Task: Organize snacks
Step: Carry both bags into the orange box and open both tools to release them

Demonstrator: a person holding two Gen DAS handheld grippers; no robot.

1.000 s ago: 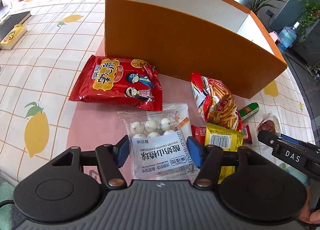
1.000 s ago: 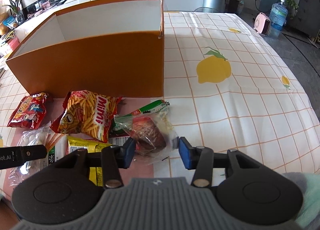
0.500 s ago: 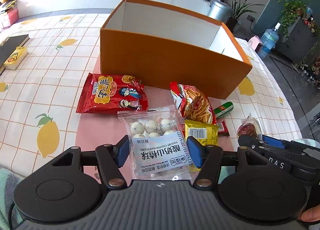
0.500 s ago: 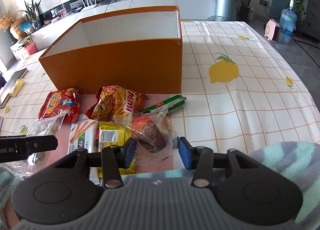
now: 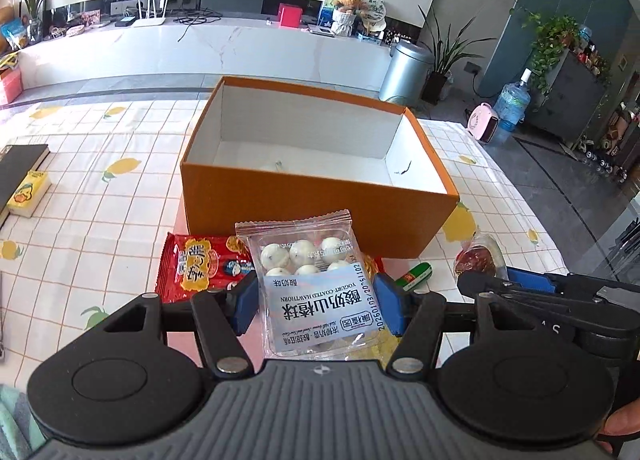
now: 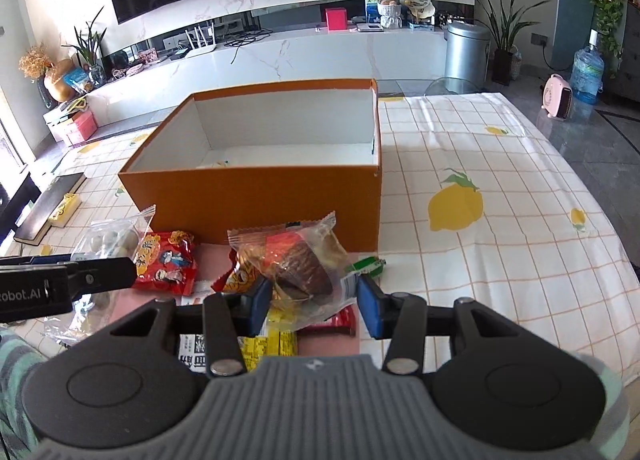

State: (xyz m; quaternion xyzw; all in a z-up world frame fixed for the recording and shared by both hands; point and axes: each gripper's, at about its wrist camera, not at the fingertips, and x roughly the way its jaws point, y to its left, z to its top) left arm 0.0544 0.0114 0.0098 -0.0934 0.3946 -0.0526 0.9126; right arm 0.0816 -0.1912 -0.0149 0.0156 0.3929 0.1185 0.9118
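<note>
My left gripper (image 5: 316, 306) is shut on a clear bag of yogurt hawthorn balls (image 5: 308, 268) and holds it in the air in front of the open orange box (image 5: 320, 204). My right gripper (image 6: 314, 302) is shut on a clear-wrapped brown cake (image 6: 296, 264), lifted above the snack pile in front of the same box (image 6: 256, 200). The box looks empty inside. A red noodle snack pack (image 5: 200, 268) lies on the pink mat, also seen in the right wrist view (image 6: 166, 262).
On the mat lie a red chip bag (image 6: 236, 282), yellow packs (image 6: 270, 342), a red bar (image 6: 332, 324) and a green sausage stick (image 5: 416, 276). A black book (image 5: 16, 176) and a yellow box (image 5: 30, 194) lie at far left.
Both grippers have risen from the table with their packets, which now hang above the pile. The box interior has come into view.
</note>
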